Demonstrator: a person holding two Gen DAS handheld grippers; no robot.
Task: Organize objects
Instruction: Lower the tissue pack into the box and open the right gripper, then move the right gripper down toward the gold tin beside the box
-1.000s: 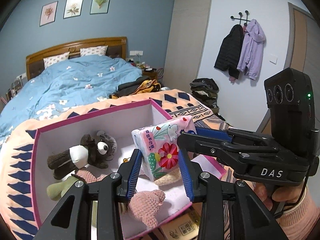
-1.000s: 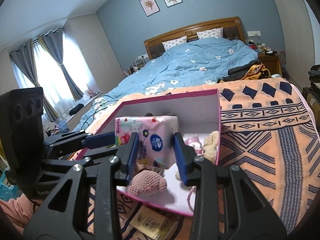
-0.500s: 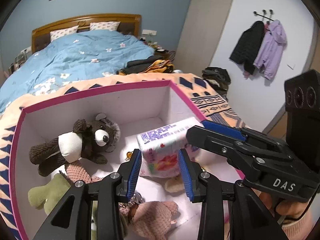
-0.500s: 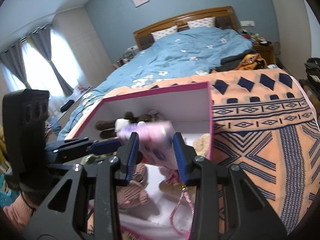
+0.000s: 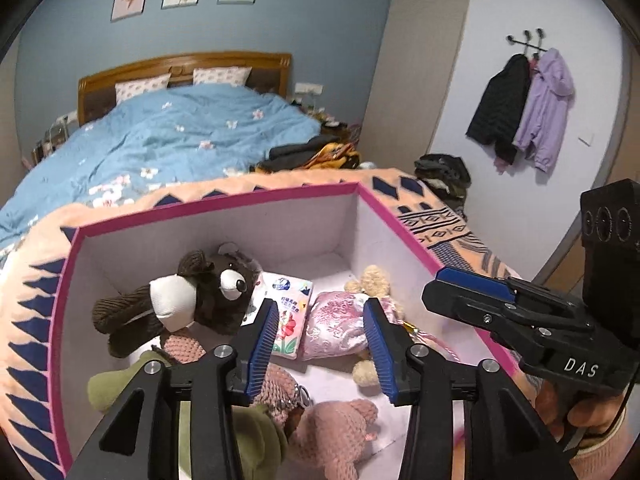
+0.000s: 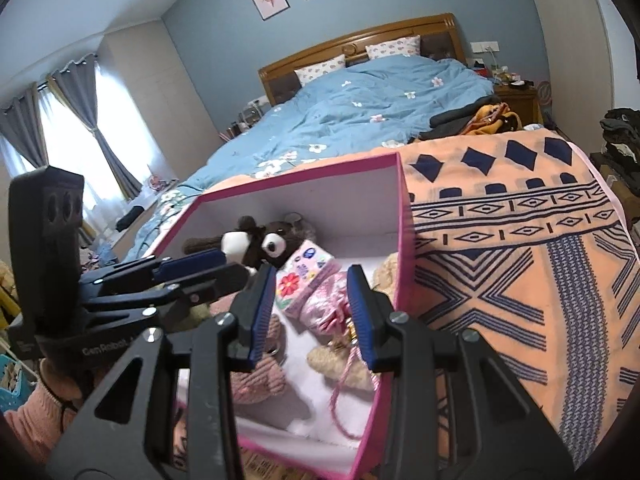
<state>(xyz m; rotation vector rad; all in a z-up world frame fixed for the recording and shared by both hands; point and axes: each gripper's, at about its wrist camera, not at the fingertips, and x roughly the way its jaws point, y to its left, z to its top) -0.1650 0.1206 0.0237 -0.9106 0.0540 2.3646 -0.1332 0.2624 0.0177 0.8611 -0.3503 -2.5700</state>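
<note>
Two grippers to check before finishing the release. Read the left gripper (image 5: pixel 320 302) as open: jaws opening, pads clear of the pack (image 5: pixel 289 320), nothing clamped. Read the right gripper (image 6: pixel 311 271) as parted by a narrow gap and empty, tips over the right wall of the box (image 5: pixel 224 240).

Locate the pack inside the box, on the floor near the middle, touching the bear (image 5: pixel 208 292) on the left-wall side and the pouch (image 5: pixel 336 320) on the right-wall side.

To complete the step well:
1. Finish opening the left jaws before any lift, so as not to drag the wrapper.
2. Withdraw up and back along the fingers; avoid sweeping sideways into the bear or the pouch.
3. Keep the right tips clear of the right wall of the box while retreating.
4. Confirm rest: no rocking, no slide toward the front wall.

Orientation of the pack: broad printed face up, flower print toward the front wall of the box, blue logo end toward the back wall. Long axis front to back in the box, roughly parallel to the side walls, slightly skewed. Cannot tell whether quite flat or propped a little on the pouch; probably stable either way, wedged between two soft neighbours.
</note>
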